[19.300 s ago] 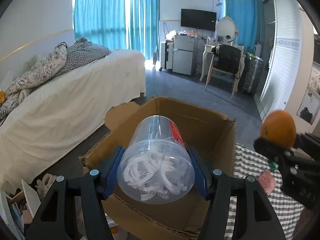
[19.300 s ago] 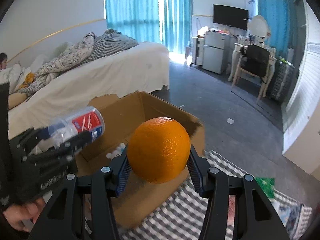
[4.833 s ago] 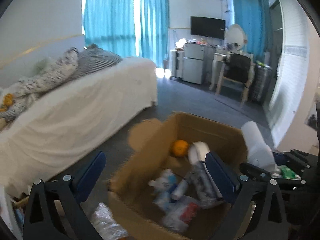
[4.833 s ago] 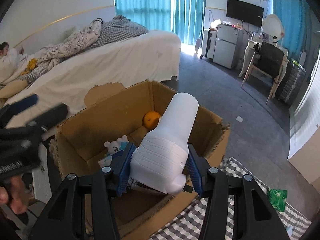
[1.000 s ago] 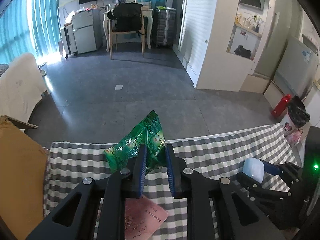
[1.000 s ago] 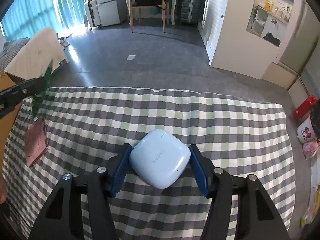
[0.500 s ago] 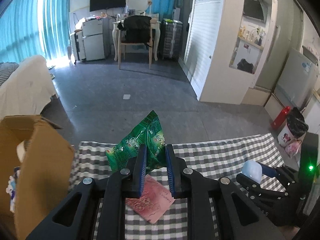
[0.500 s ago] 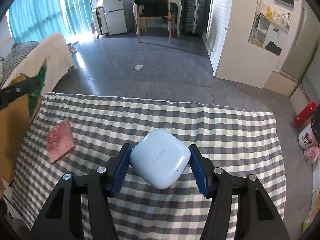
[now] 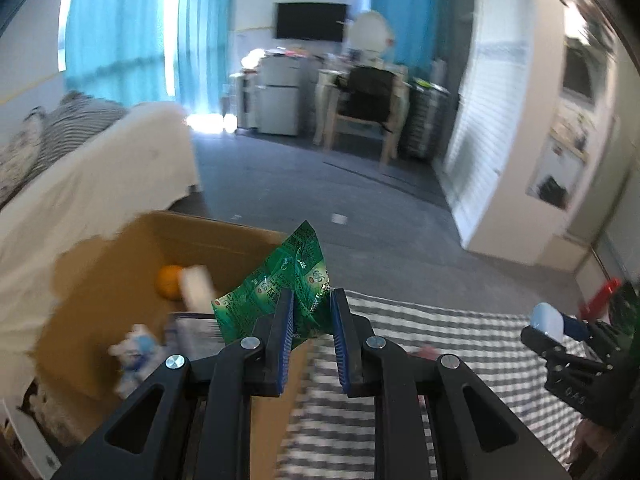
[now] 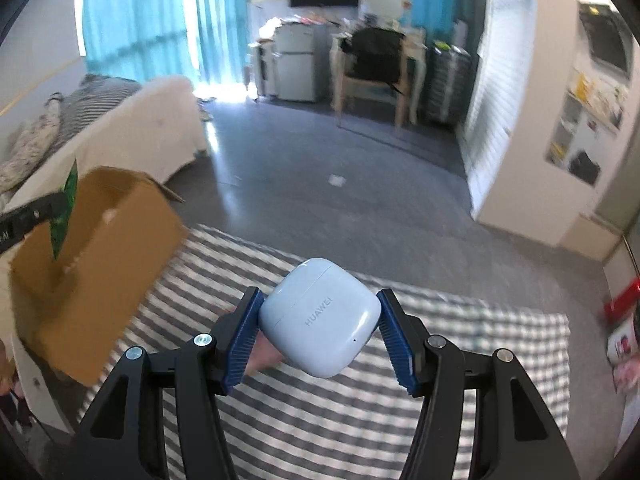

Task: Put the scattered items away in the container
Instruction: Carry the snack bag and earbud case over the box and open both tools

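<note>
Left wrist view: the left tool (image 9: 312,312), its blue ribbed pads drawn narrow, pinches a crumpled green foil sachet (image 9: 276,300) printed with small lettering. The sachet stands up from the pads and overlaps, in this view, the near right corner of an open brown cardboard box (image 9: 100,280). Inside the box lie a round orange fruit (image 9: 169,282), a white oblong item (image 9: 196,286) touching the fruit, and a small white and blue soft toy (image 9: 134,350) nearer the camera; motion blur hides finer detail. To the right of the box the bench is covered by a grey and white checked cloth (image 9: 440,340). Far right of the box, the right tool (image 9: 550,326) shows side-on.

Right wrist view: the right tool (image 10: 320,320) clamps a pale blue rounded earbud case (image 10: 320,316) at half span, one pad against each side. The case is held above the checked cloth (image 10: 320,420), to the right of the cardboard box (image 10: 100,260). A small pink flat item (image 10: 266,354) shows on the cloth below the case, beside the left pad. Over the left edge of the box, the left tool (image 10: 28,214) enters with the green sachet (image 10: 64,216) seen edge-on.
</note>
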The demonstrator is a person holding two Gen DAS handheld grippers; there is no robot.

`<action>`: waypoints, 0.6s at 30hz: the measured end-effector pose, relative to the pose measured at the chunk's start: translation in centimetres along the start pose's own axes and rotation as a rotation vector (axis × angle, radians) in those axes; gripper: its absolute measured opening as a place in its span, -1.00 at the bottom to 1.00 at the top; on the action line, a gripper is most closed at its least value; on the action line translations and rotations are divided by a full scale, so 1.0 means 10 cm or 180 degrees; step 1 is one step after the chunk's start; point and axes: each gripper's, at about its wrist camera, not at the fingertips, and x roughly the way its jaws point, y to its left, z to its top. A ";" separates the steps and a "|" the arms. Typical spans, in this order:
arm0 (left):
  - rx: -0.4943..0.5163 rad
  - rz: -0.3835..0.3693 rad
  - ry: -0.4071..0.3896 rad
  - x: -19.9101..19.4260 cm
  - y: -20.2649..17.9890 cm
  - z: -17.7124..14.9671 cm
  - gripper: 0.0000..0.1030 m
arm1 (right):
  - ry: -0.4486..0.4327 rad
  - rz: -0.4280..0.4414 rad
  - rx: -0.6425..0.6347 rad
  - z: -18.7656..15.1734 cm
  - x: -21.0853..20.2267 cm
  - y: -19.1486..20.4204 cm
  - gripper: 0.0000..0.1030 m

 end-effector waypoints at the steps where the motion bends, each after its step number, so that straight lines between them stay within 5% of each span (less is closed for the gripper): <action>1: -0.0030 0.0041 -0.0019 -0.04 0.11 0.00 -0.65 | -0.0017 0.0041 -0.0038 0.04 0.00 0.11 0.13; 9: -0.0312 0.0435 -0.0142 -0.35 1.11 0.00 -0.65 | -0.0110 0.0415 -0.0455 0.28 0.04 1.18 0.13; 18: -0.0514 0.0565 -0.0127 -0.46 1.68 -0.07 -0.65 | -0.0127 0.0833 -0.0782 0.48 0.17 2.21 0.13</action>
